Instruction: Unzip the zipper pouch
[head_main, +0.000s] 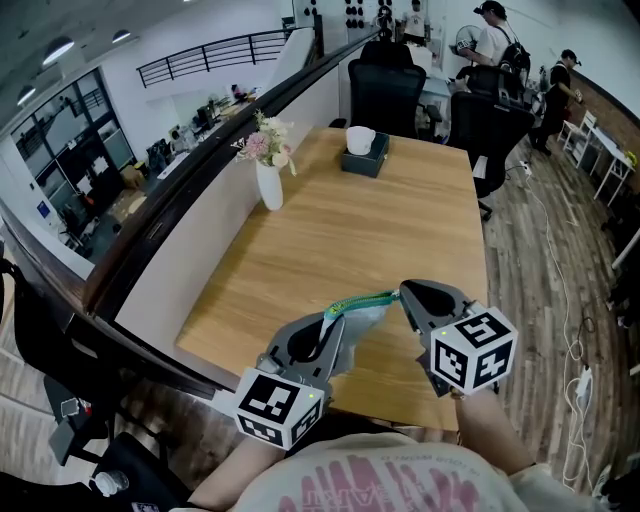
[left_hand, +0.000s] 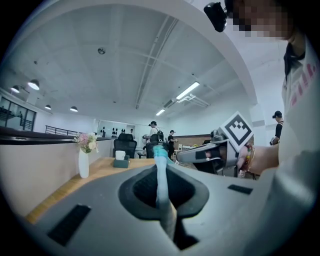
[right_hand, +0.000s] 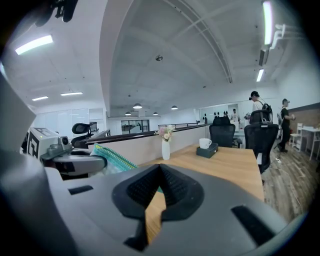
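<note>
Head view: our left gripper (head_main: 329, 320) clamps the pouch (head_main: 366, 316) while our right gripper (head_main: 405, 293) pinches its zipper (head_main: 365, 298), so a steady draw along it seems next.

R gripper (right_hand: 159, 170) tips closed on teal zipper pouch (right_hand: 113, 159), L gripper (right_hand: 75, 163) at left

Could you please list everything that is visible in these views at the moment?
Table: one, light wood, centre.
Vase: one, white, holding pink and white flowers, at the table's left edge.
Box: one, dark, at the table's far end, with a white cup on top.
Office chairs: at least two, black, beyond the far end.
People: at least two, in the background at far right.
Zipper pouch: one, pale with a green zipper, held over the near table edge.
Left gripper: grey, shut on the pouch.
Right gripper: grey, closed at the zipper's other end.
</note>
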